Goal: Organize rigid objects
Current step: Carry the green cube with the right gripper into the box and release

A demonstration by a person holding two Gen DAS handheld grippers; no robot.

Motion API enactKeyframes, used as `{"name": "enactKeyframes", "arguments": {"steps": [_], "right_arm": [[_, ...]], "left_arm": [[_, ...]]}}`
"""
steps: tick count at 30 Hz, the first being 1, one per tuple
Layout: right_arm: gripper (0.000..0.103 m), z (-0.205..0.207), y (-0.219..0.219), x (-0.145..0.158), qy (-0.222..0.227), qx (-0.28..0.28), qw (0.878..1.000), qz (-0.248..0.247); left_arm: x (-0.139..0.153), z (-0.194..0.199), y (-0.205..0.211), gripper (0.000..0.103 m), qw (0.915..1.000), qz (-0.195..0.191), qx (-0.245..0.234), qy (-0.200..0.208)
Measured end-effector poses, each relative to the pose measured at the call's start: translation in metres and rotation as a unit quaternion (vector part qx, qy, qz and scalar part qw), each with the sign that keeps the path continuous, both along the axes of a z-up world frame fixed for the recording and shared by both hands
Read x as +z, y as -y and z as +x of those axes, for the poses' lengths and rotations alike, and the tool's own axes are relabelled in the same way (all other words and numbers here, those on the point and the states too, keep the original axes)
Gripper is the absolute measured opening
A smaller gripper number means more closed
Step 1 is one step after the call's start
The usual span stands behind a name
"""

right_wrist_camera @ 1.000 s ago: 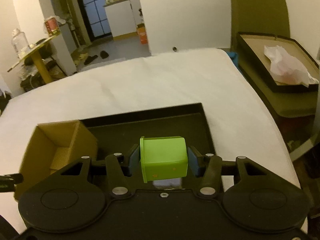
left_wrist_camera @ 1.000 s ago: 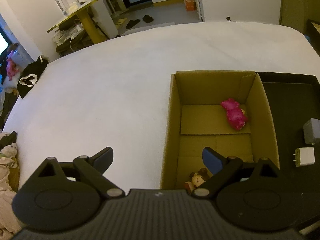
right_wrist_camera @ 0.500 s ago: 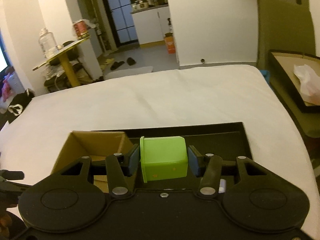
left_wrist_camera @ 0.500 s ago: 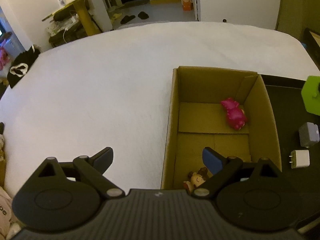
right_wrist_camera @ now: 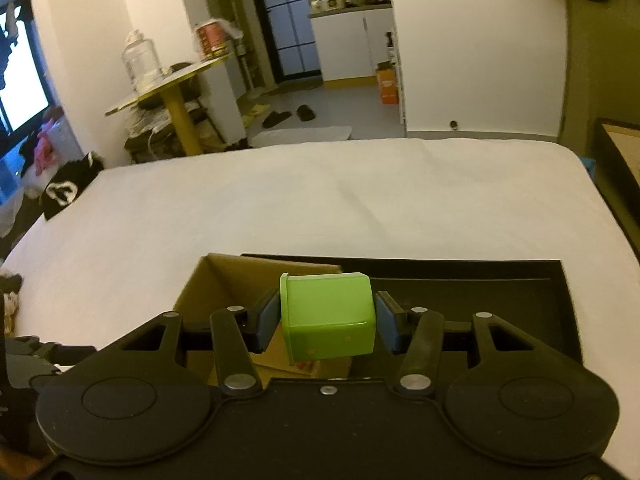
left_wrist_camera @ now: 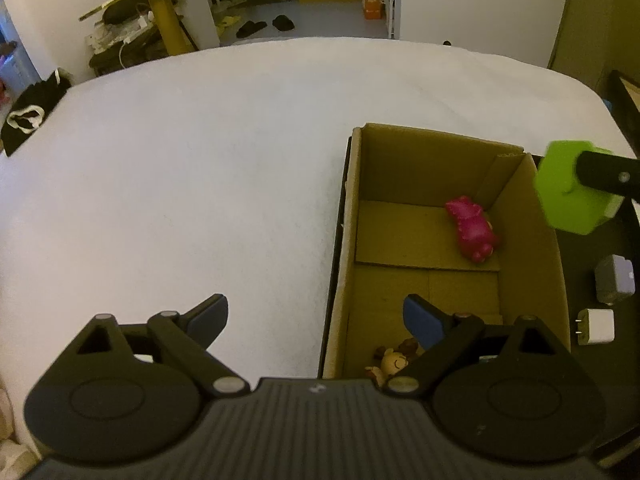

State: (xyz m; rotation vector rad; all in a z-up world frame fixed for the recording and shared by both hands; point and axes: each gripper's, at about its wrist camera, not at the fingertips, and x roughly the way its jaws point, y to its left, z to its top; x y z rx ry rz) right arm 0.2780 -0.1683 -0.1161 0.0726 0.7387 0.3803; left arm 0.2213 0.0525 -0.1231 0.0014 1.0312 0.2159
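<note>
My right gripper [right_wrist_camera: 326, 320] is shut on a lime-green plastic block [right_wrist_camera: 328, 316], held in the air above the right edge of an open cardboard box [right_wrist_camera: 212, 280]. In the left wrist view the same green block [left_wrist_camera: 568, 192] hangs at the box's [left_wrist_camera: 436, 148] right wall, with a black finger [left_wrist_camera: 608, 176] across it. Inside the box lie a pink toy [left_wrist_camera: 472, 228] and a small brown figure [left_wrist_camera: 394, 356]. My left gripper [left_wrist_camera: 316, 316] stands open and empty, straddling the box's left wall.
A black tray [right_wrist_camera: 520, 296] lies right of the box on the white bed [left_wrist_camera: 180, 168]. On it sit a grey adapter [left_wrist_camera: 614, 280] and a white plug charger [left_wrist_camera: 596, 326]. A yellow round table [right_wrist_camera: 176, 80] and floor clutter stand beyond the bed.
My right gripper has carried the green block leftward from over the tray to the box's right edge. The left gripper shifted a little and stays open.
</note>
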Motion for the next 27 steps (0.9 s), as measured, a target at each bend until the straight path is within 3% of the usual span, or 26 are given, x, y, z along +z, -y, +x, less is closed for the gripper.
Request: {"name": "enactKeyframes", "arguments": {"steps": [5,10,16,19,23,27], "right_arm": [[0.05,0.002,-0.017,-0.003,-0.021,0.004,1.0,0.002],[0.05,0.006,-0.029,-0.011,-0.049,-0.002,0.999,0.011],[0.05,0.008,-0.046,-0.012,-0.064,0.001,0.998,0.014],[0.052,0.014,-0.051,-0.009,-0.075,-0.005,0.996,0.046],[0.063,0.016,-0.046,-0.006,-0.083,-0.013,0.992,0.096],[0.063,0.015,-0.037,-0.008,-0.086,-0.021,0.992,0.091]], "left_arm": [[-0.002,-0.001,-0.004,0.083,0.9999,-0.015,-0.007,0.003],[-0.007,0.002,-0.005,0.053,0.9997,-0.022,-0.011,-0.009],[-0.011,0.002,-0.013,0.034,0.9984,-0.053,-0.009,-0.017],[-0.012,0.002,-0.017,0.028,0.9979,-0.063,-0.004,-0.017],[-0.01,0.002,-0.018,0.027,0.9975,-0.069,-0.004,-0.015],[-0.01,0.001,-0.016,0.027,0.998,-0.061,-0.009,-0.015]]}}
